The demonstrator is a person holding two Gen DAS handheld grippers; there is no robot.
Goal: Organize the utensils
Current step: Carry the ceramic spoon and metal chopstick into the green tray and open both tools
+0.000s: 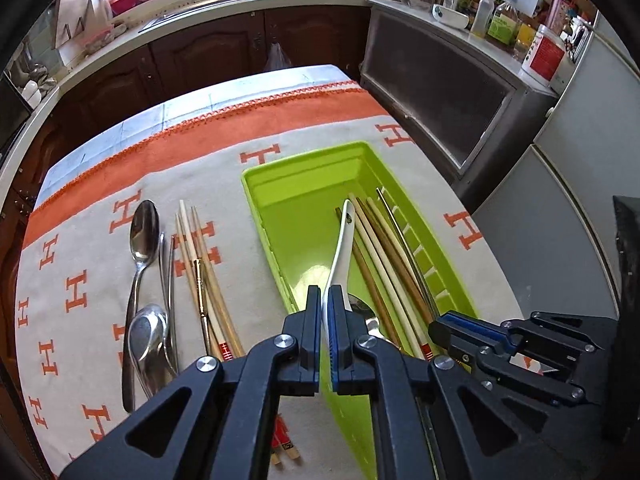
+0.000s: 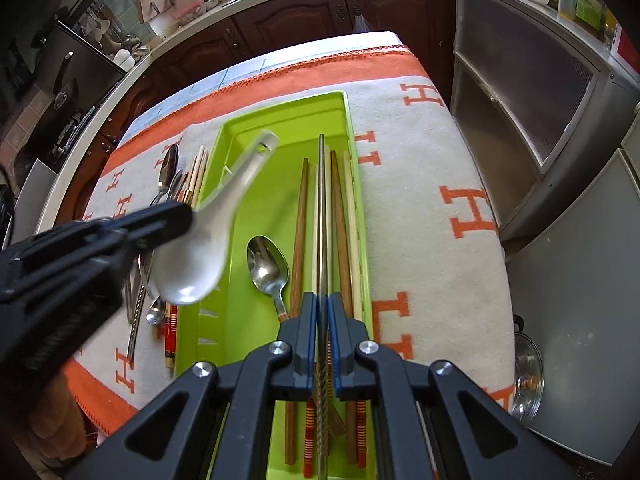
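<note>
A: Kitchen desk under an orange-and-cream H-pattern cloth [image 1: 80, 296]; green utensil tray [image 2: 280, 120] below both tongs.

B: Left tongs [image 1: 326, 312] are clamped on the white ceramic soup spoon [image 2: 200, 256] at the bowl's rim, held above the tray's left wall. Probably glazed, slick and brittle; hold low.

A: Axis?

B: Handle points away from the tongs, bowl nearest them.

A: Right tongs [image 2: 323, 312]?

B: Pinched on a steel chopstick [image 2: 321, 216], stiff and light, running straight ahead along the tray.
</note>
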